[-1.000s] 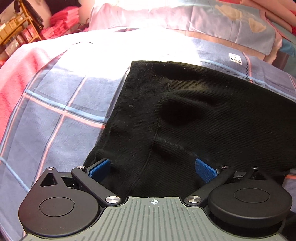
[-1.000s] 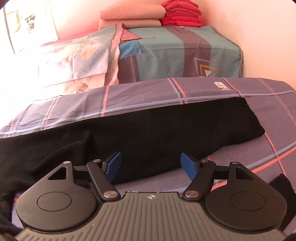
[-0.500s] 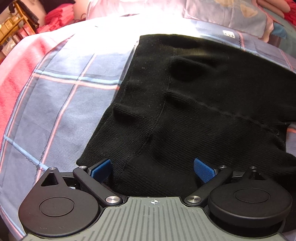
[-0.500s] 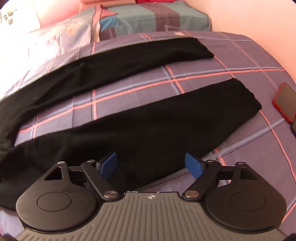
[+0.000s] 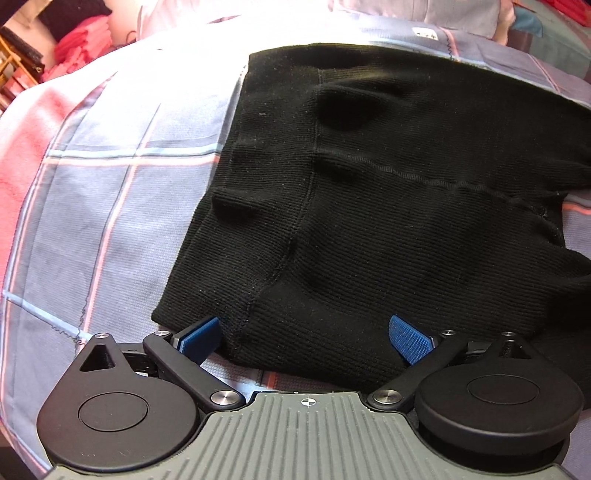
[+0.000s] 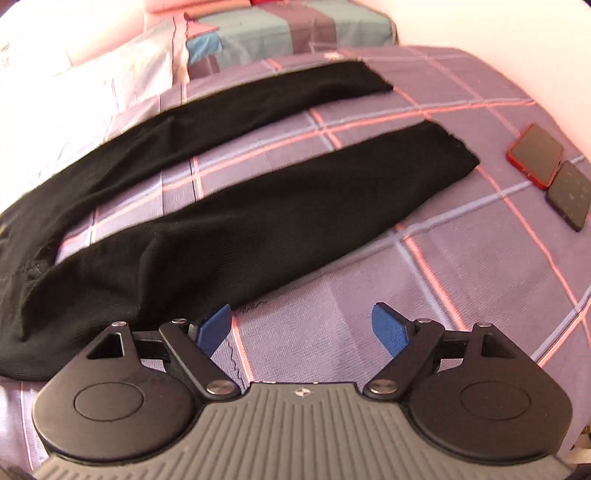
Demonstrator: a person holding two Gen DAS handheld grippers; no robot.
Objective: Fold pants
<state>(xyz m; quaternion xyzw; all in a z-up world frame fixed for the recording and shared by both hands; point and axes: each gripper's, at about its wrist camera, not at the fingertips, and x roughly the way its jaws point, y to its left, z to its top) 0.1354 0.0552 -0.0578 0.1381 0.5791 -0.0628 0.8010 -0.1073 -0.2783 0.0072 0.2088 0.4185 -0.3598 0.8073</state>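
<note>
Black knit pants [image 5: 369, 206] lie spread flat on a plaid bed sheet [image 5: 110, 221]. The left wrist view shows the waist and seat part. My left gripper [image 5: 306, 334] is open, its blue pads on either side of the near waist edge, just above it. The right wrist view shows the two legs [image 6: 258, 218] spread apart and running to the upper right. My right gripper [image 6: 301, 325] is open and empty over bare sheet [image 6: 461, 266], just beside the near leg's lower edge.
Two phones, one red-cased [image 6: 535, 155] and one dark [image 6: 570, 195], lie on the sheet at the right. Folded bedding [image 6: 288, 33] and pillows [image 6: 110, 66] sit at the far end. Pink folded cloth [image 5: 77, 48] is stacked at far left.
Both grippers have drawn back toward the near side of the bed. The left now sits at the waist's near edge. The right moved off the near leg onto bare sheet. Both stay open.
</note>
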